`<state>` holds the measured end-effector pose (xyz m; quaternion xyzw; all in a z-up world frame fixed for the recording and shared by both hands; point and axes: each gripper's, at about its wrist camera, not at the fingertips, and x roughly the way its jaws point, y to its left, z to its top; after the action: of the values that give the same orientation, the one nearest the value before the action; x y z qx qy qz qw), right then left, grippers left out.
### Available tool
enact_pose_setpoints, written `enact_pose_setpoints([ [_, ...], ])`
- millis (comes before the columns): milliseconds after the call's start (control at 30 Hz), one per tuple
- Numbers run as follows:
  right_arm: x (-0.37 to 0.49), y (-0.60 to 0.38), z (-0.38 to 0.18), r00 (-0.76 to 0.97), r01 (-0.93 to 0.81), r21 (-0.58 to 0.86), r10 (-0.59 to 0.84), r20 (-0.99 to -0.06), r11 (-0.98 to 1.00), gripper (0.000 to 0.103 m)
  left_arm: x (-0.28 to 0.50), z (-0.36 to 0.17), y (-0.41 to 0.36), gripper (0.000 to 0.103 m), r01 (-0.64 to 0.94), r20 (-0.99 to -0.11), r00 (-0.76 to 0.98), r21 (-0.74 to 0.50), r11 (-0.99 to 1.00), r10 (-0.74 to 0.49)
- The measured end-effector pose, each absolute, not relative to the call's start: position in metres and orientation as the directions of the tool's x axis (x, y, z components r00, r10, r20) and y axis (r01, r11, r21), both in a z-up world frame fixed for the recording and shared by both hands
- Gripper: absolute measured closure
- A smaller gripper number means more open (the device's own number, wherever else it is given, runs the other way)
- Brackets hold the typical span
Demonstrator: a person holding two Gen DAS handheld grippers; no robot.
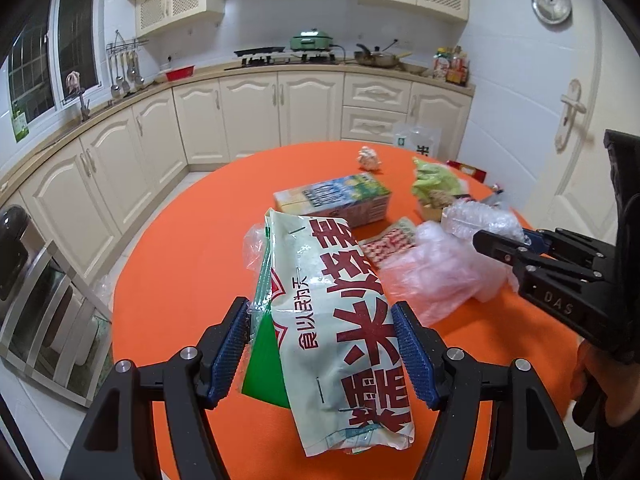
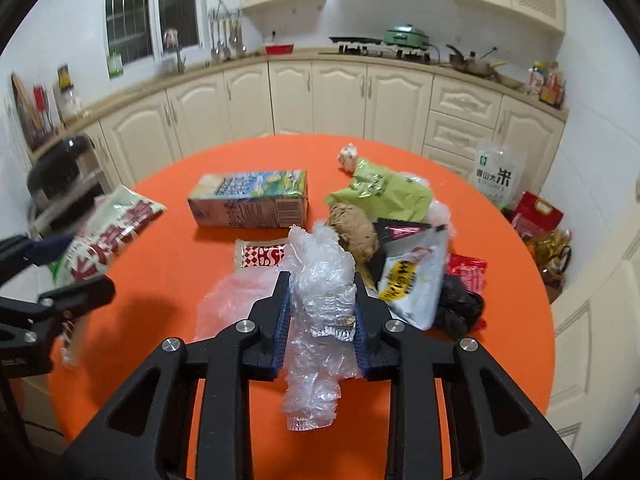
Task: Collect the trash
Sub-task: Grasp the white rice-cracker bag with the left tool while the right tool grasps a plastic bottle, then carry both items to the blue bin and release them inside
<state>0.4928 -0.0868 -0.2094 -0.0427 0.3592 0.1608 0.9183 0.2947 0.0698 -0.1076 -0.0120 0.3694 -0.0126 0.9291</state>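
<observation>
Above the round orange table [image 1: 180, 260], my left gripper [image 1: 322, 344] is shut on a white rice bag [image 1: 340, 320] with red characters, its blue pads pressing both sides. That bag [image 2: 108, 236] hangs at the left of the right wrist view. My right gripper [image 2: 322, 316] is shut on a crumpled clear plastic wrap [image 2: 320, 280], and shows at the right edge of the left wrist view [image 1: 504, 242]. On the table lie a drink carton [image 2: 250, 204], a red-white sachet [image 2: 260, 258], a thin clear bag [image 2: 236, 292], a green bag [image 2: 380, 194], a paper ball [image 2: 348, 156] and a white-yellow packet [image 2: 412, 280].
A brown lump [image 2: 354, 232], a black bag [image 2: 460, 304] and a red packet [image 2: 468, 270] crowd the table's right side. Cream cabinets [image 2: 340, 96] run behind. A rice sack [image 2: 496, 174] and red bags [image 2: 536, 212] stand on the floor at right. A metal rack [image 1: 48, 300] stands left.
</observation>
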Motion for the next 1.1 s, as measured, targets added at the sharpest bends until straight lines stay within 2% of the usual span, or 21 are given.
enact_pose_setpoints([
  [267, 0.431, -0.15, -0.182, 0.733, -0.277, 0.164, 0.318, -0.602, 0.947, 0.077, 0.255, -0.081, 0.012, 0.037, 0.119, -0.653, 0.751, -0.003, 0.993, -0.092],
  [400, 0.402, -0.179, -0.177, 0.758, -0.235, 0.167, 0.288, -0.586, 0.958, 0.077, 0.24, -0.077, -0.038, 0.037, 0.217, -0.652, 0.739, -0.004, 0.976, -0.167],
  [500, 0.357, -0.235, -0.18, 0.782, -0.131, 0.162, 0.203, -0.59, 0.978, 0.077, 0.23, -0.079, -0.084, 0.037, 0.296, -0.658, 0.722, 0.015, 0.955, -0.213],
  [733, 0.302, -0.328, -0.231, 0.731, 0.067, 0.116, 0.03, -0.682, 0.991, 0.076, 0.214, -0.105, -0.189, 0.037, 0.466, -0.707, 0.632, 0.019, 0.885, -0.318],
  [867, 0.291, -0.359, -0.272, 0.679, 0.124, 0.129, 0.01, -0.734, 0.984, 0.076, 0.217, -0.13, -0.23, 0.037, 0.534, -0.751, 0.565, 0.018, 0.845, -0.341],
  [1100, 0.311, -0.406, -0.346, 0.619, 0.163, 0.23, 0.082, -0.781, 0.959, 0.069, 0.245, -0.182, -0.272, 0.037, 0.552, -0.827, 0.495, 0.062, 0.832, -0.267],
])
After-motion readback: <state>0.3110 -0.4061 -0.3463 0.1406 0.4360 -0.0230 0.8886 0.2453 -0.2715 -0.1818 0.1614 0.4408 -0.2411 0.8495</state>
